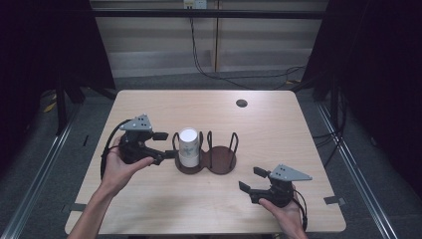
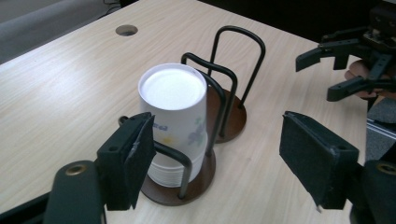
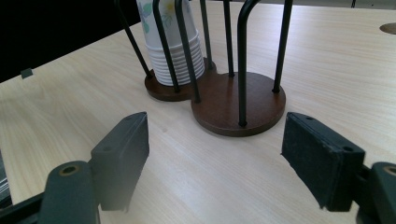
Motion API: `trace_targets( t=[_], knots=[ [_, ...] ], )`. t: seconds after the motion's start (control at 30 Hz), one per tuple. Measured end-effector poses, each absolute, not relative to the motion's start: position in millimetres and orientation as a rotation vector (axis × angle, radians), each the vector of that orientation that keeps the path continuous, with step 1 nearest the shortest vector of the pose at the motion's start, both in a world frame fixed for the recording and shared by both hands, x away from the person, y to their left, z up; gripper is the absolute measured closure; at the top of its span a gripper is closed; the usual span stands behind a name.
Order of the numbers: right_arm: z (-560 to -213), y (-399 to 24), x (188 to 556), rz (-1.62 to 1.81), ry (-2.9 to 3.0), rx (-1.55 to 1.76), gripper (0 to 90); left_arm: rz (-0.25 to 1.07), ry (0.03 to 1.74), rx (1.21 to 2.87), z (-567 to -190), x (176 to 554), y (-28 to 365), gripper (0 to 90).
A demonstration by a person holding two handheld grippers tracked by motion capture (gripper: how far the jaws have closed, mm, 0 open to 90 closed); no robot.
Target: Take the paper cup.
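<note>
Paper cup stack [image 1: 189, 146] stands upright and upside down in the left ring of the cup holder [image 1: 221, 162], near the table's middle.

Its long axis runs straight up, flat white bottom on top; smooth printed paper, ribbed rims stacked at the foot [image 3: 176, 63]. The holder is a dark wooden figure-eight base with thin black wire hoops; its right ring is empty. My left gripper [image 1: 168, 145] sits at the stack's 9 o'clock, jaws apart, pads off the cup. My right gripper [image 1: 252, 179] hovers at its 4 o'clock, jaws apart, nothing between. The pale wood table [image 1: 278, 124] lies bare toward 12 o'clock, where a round hole [image 1: 242, 103] sits.
</note>
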State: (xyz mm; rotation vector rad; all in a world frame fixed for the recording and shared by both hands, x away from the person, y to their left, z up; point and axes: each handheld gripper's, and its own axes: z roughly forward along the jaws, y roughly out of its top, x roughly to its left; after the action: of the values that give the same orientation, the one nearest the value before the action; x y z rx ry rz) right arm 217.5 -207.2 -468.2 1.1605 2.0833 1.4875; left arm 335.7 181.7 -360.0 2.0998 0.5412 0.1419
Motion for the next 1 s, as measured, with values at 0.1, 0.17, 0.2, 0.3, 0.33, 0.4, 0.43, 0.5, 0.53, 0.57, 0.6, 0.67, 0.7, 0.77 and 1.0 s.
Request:
trace_targets(
  t=[0.1,0.17,0.2,0.3,0.33,0.4,0.43,0.5,0.53,0.57,0.6,0.67,0.7,0.77,1.0],
  knots=[
    [-467.9,-207.3,217.4,1.492,2.085,1.159,22.3,0.157,0.544,2.123,-359.8,340.1,179.2,22.1],
    [-467.9,-207.3,217.1,1.492,2.087,1.157,22.4,0.156,0.547,2.14,-360.3,344.5,177.8,21.7],
    [-468.0,-207.0,216.9,1.488,2.097,1.163,22.8,0.151,0.55,2.144,-359.9,346.1,177.2,21.8],
    [-468.5,-205.4,216.6,1.487,2.113,1.163,22.5,0.142,0.541,2.158,-358.2,349.3,175.1,22.8],
    [-468.6,-204.6,217.1,1.487,2.117,1.156,22.2,0.148,0.544,2.162,-358.1,349.5,173.6,23.5],
    [-468.5,-203.6,217.4,1.485,2.117,1.153,21.3,0.156,0.538,2.192,-356.8,350.8,170.4,26.7],
    [-468.6,-203.3,217.5,1.484,2.117,1.152,21.1,0.154,0.533,2.203,-356.0,351.3,168.8,28.5],
    [-468.9,-202.7,217.7,1.47,2.118,1.159,20.4,0.166,0.515,2.235,-352.8,353.0,164.5,28.5],
    [-469.1,-202.3,218.1,1.463,2.116,1.154,19.9,0.163,0.516,2.237,-351.3,353.6,162.2,28.0],
    [-469.1,-202.0,218.5,1.462,2.117,1.151,19.4,0.166,0.507,2.243,-349.6,354.9,159.8,27.7],
    [-469.0,-201.4,218.8,1.466,2.117,1.152,19.0,0.168,0.504,2.254,-348.6,355.7,158.3,27.4],
    [-468.9,-200.8,218.4,1.459,2.121,1.151,18.7,0.18,0.501,2.271,-348.7,358.3,154.5,26.6],
    [-469.0,-200.8,218.1,1.457,2.123,1.147,18.4,0.182,0.51,2.275,-349.3,359.8,153.0,25.9],
    [-468.7,-201.0,217.4,1.458,2.124,1.145,18.3,0.172,0.516,2.292,-349.4,363.4,151.4,24.9],
    [-468.8,-201.2,217.7,1.458,2.125,1.145,18.3,0.175,0.501,2.351,-350.6,372.4,141.1,25.6]
  ],
)
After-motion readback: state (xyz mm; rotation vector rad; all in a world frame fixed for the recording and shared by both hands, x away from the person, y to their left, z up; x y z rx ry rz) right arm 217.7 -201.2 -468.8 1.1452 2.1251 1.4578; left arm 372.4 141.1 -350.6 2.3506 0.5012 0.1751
